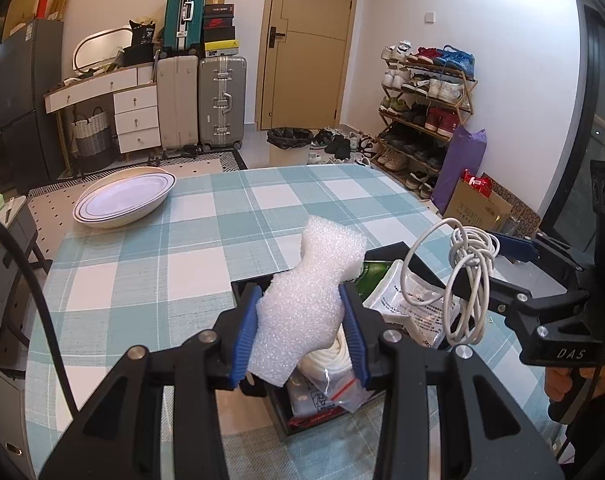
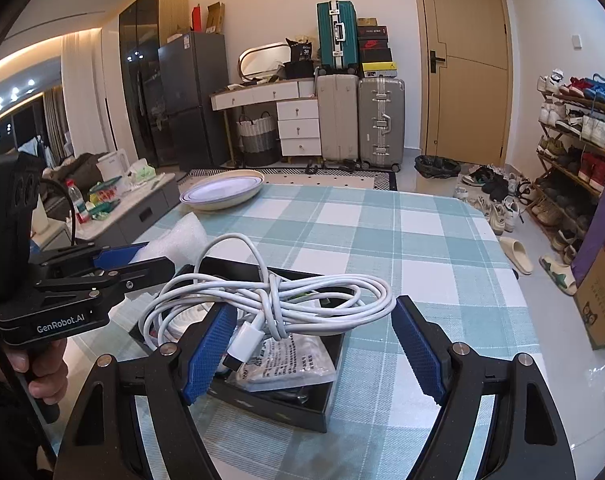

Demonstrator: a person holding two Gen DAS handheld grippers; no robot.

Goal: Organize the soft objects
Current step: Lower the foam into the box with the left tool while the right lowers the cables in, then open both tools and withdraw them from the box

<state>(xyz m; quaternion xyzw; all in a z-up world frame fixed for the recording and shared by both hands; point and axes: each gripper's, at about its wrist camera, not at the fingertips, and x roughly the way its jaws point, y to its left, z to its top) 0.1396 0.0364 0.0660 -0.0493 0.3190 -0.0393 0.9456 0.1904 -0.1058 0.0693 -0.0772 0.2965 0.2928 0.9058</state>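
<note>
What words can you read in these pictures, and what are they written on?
"DAS": on the body of the right gripper, seen from the left wrist camera.
"GenRobot.AI": on the body of the left gripper, seen from the right wrist camera.
White packet in the black tray: printed lines, too small to read.
Shoe boxes on the suitcases: logos only, too blurred.
Cardboard box on the floor: print too blurred to read.

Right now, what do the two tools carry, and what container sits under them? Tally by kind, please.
Foam piece, in the left tool: 1
White cable bundle, in the right tool: 1
Black box on the table: 1
Total: 3
</note>
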